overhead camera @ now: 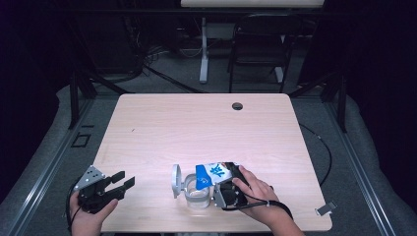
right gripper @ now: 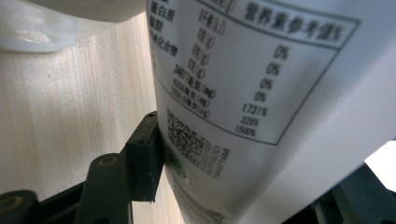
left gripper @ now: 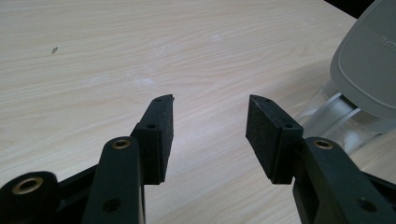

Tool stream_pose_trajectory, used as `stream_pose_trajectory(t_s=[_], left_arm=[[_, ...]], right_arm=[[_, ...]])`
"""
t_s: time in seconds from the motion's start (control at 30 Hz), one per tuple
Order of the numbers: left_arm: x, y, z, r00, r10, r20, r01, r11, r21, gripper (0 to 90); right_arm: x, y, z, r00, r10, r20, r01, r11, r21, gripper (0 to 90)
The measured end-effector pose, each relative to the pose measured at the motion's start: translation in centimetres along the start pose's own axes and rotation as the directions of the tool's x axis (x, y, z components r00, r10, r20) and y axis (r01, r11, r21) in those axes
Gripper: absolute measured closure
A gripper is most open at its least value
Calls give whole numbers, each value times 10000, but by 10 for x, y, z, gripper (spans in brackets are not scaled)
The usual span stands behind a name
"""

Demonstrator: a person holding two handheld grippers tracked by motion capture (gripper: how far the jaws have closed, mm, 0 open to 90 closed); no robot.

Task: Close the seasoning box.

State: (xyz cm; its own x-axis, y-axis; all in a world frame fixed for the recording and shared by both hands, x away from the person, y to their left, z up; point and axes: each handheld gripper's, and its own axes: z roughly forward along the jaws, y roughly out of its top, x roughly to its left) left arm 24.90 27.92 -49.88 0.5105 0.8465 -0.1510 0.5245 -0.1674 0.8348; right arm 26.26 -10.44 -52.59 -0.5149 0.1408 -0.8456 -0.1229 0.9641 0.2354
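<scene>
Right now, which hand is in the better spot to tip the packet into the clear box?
Right. The right tongs are already clamped on the blue-and-white packet, held just over the clear box with its lid up. The left tongs are open with nothing between them, off to the side of the box.

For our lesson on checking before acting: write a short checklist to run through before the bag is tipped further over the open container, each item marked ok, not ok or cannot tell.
1. Right gripper clamped on the bag: ok.
2. Container lid open: ok.
3. Bag's mouth above the container's opening: cannot tell.
4. Left gripper open, holding nothing: ok.
5. Left gripper steadying the container: not ok, it is apart from it.
6. Table around the container free of spills: ok.
</scene>
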Motion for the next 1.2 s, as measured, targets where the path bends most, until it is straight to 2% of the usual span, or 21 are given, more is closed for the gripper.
stream_pose_trajectory(t_s=[0.47, 0.6, 0.7, 0.8, 1.0, 1.07, 1.2], left_arm=[[0, 0, 0, 10000, -15, -13, 15, 10000, -5, 518], [0, 0, 0, 10000, -23, -21, 23, 10000, -7, 519], [0, 0, 0, 10000, -21, -19, 21, 10000, -7, 519], [0, 0, 0, 10000, -18, -17, 18, 10000, -5, 518], [0, 0, 0, 10000, -11, -12, 11, 10000, 5, 519], [0, 0, 0, 10000, -16, -12, 16, 10000, -11, 519], [0, 0, 0, 10000, -15, -17, 15, 10000, 5, 518]], right_arm=[[1, -2, 1, 9998, -125, 120, 127, 9999, -97, 410], [1, -2, 0, 9994, -282, 197, 284, 9995, -98, 411], [0, -1, -2, 9979, -578, 277, 573, 9981, 219, 411], [0, -1, -1, 9977, -608, 298, 603, 9980, 180, 411], [-1, -1, -2, 9922, -1098, 598, 1084, 9938, 257, 413], [-1, -1, -2, 9915, -1103, 690, 1091, 9938, 214, 413], [-3, -1, -3, 9863, -1388, 886, 1354, 9899, 429, 414]])
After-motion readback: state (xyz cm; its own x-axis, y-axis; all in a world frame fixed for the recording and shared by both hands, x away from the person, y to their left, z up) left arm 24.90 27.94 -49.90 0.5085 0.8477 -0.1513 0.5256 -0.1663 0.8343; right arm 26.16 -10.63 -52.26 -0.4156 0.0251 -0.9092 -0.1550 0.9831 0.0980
